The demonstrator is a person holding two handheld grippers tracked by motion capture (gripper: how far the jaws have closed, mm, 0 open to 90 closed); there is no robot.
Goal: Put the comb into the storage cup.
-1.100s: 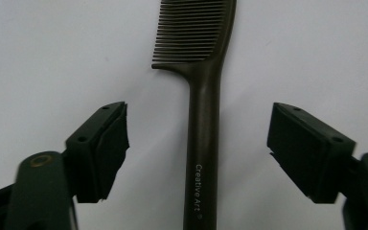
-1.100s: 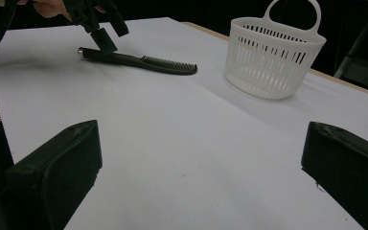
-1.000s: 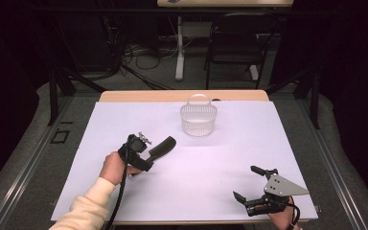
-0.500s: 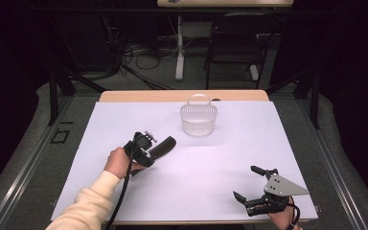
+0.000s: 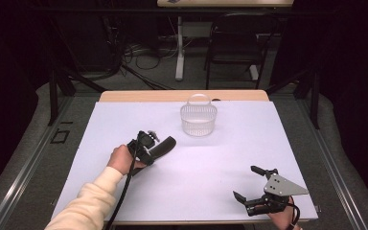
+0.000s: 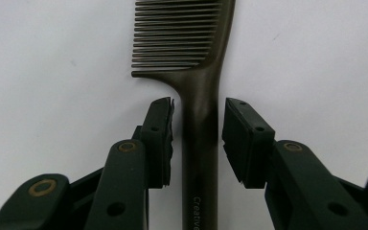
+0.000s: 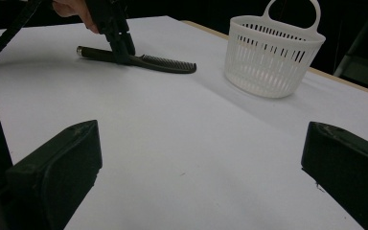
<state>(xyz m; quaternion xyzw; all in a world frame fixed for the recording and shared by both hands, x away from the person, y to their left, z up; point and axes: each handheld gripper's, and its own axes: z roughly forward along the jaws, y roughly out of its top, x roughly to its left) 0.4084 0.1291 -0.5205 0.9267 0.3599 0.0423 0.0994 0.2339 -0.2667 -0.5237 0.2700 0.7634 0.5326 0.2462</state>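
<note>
A dark comb [image 6: 199, 81] lies flat on the white table, teeth pointing away from my left gripper [image 6: 199, 115]. The comb's handle runs between that gripper's jaws, which have just been closing. A thin gap still shows on each side of the handle, so the pads do not press on it. From above, the left gripper [image 5: 148, 153] points down onto the handle end of the comb [image 5: 166, 144] at the table's left middle. My right gripper [image 5: 245, 182] rests open near the front right edge, with nothing between its jaws.
A white slotted basket [image 5: 199, 120] with a loop handle stands at the back middle of the table [image 5: 230, 153], to the right of and behind the comb. In the right gripper view the basket [image 7: 273, 57] is beyond the comb [image 7: 163, 63]. Chairs and cables are behind the table.
The left hand has moved a little right and down onto the comb's handle, and its jaws have narrowed around it. The right gripper has kept still.
</note>
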